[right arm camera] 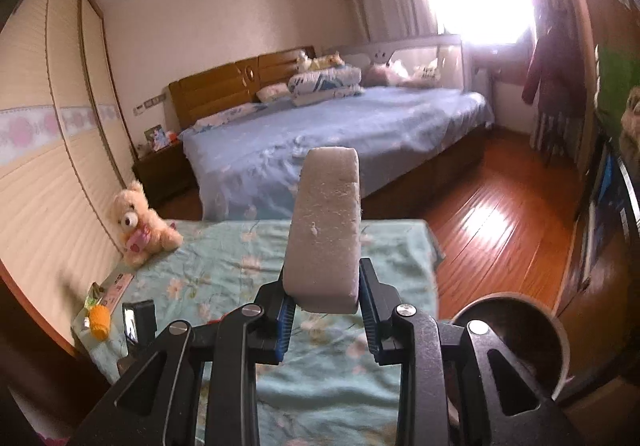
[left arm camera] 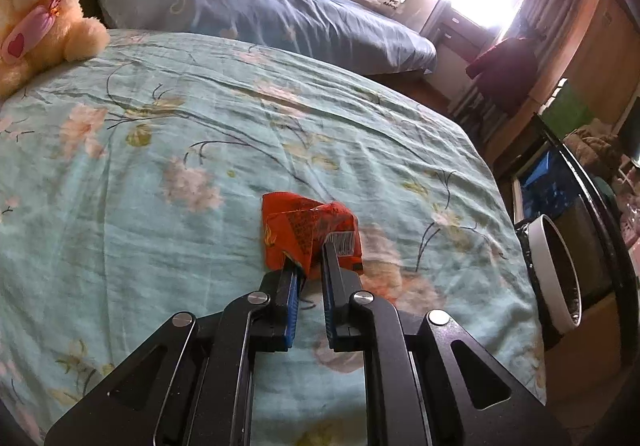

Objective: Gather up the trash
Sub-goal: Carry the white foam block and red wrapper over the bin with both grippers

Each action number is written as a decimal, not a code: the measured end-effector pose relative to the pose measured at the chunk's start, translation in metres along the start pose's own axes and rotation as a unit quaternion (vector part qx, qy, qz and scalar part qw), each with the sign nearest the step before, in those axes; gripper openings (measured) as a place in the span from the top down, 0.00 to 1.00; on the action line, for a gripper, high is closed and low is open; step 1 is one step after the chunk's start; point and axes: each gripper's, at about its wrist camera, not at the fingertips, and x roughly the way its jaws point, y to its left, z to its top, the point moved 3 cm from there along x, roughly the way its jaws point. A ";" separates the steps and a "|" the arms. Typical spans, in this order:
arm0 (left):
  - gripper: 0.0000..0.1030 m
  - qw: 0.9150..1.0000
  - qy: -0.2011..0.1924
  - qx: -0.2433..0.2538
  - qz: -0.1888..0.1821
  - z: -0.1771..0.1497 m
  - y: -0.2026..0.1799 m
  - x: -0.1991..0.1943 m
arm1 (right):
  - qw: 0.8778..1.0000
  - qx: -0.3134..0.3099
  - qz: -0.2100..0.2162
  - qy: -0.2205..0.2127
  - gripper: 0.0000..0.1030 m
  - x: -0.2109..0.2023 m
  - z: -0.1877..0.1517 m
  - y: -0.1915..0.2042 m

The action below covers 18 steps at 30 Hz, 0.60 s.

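Observation:
A crumpled red snack wrapper (left arm camera: 304,234) lies on the green floral bedspread (left arm camera: 200,150). My left gripper (left arm camera: 310,258) is shut on the wrapper's near edge, low over the bed. My right gripper (right arm camera: 324,278) is shut on a grey-white foam block (right arm camera: 326,230) and holds it upright, high above the same bedspread (right arm camera: 248,266). A round white-rimmed bin (left arm camera: 556,270) stands beside the bed on the right; it also shows in the right wrist view (right arm camera: 516,342), below and right of the foam block.
A cream teddy bear (left arm camera: 36,14) sits at the far left of the bed, also in the right wrist view (right arm camera: 140,224). A blue-covered bed (right arm camera: 340,126) stands beyond. A yellow toy (right arm camera: 99,320) and a small black device (right arm camera: 138,320) lie near the bed's left edge. Wooden floor (right arm camera: 492,214) lies to the right.

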 end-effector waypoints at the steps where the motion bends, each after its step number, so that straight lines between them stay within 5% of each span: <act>1: 0.91 1.000 0.001 0.001 -0.002 0.000 -0.004 0.000 | 1.000 0.001 -0.001 -0.005 0.72 -0.006 0.002 -0.004; 7: 0.91 1.000 0.003 0.029 -0.012 -0.006 -0.036 -0.006 | 0.999 0.023 -0.020 -0.015 0.72 -0.031 -0.002 -0.047; 18: 0.91 0.995 0.010 0.091 -0.039 -0.023 -0.092 -0.023 | 0.997 0.057 -0.029 0.031 0.72 -0.007 -0.087 -0.078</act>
